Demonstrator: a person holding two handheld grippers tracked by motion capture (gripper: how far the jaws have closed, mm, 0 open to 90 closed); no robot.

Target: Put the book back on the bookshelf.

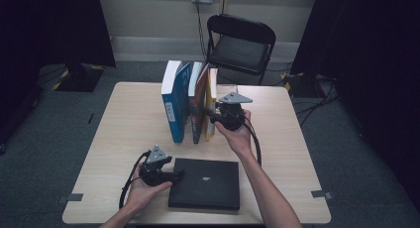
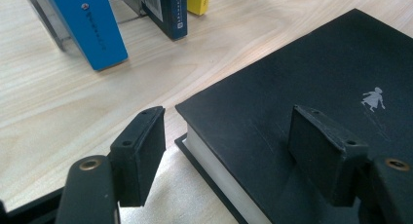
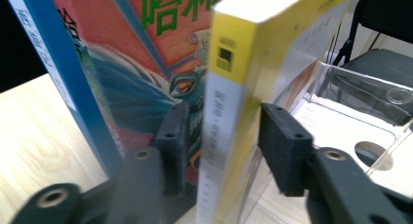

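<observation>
**Yellow book straddled in the row, black book flat at the near edge**

Right hand-held gripper [image 1: 210, 115] up at the row of upright books in the middle of the desk [image 1: 129, 119], jaws either side of the yellow-spined book [image 3: 229, 121] at the row's right end. One pad between that book and the colourful illustrated cover [image 3: 146, 63] next to it, the other against the outer side. Hard to tell whether the pads press yet; small gaps seem to remain. Yellow-spined book upright, slightly tilted, with a clear plastic bookend [image 3: 360, 131] just behind and beside it.

Left hand-held gripper [image 1: 178, 174] low at the near side of the desk, at the left edge of the black hardcover book [image 1: 205, 183], lying flat and closed. Jaws wide apart, nothing clamped: one pad over bare desk just off the corner, the other above the black cover near its small silver figure emblem [image 2: 374, 98]. White page edge showing at the corner between the pads.

Tall blue book [image 1: 174, 101] at the left end of the row, a dark blue one [image 2: 173, 12] beside it. Black folding chair [image 1: 240, 47] beyond the far edge.
</observation>
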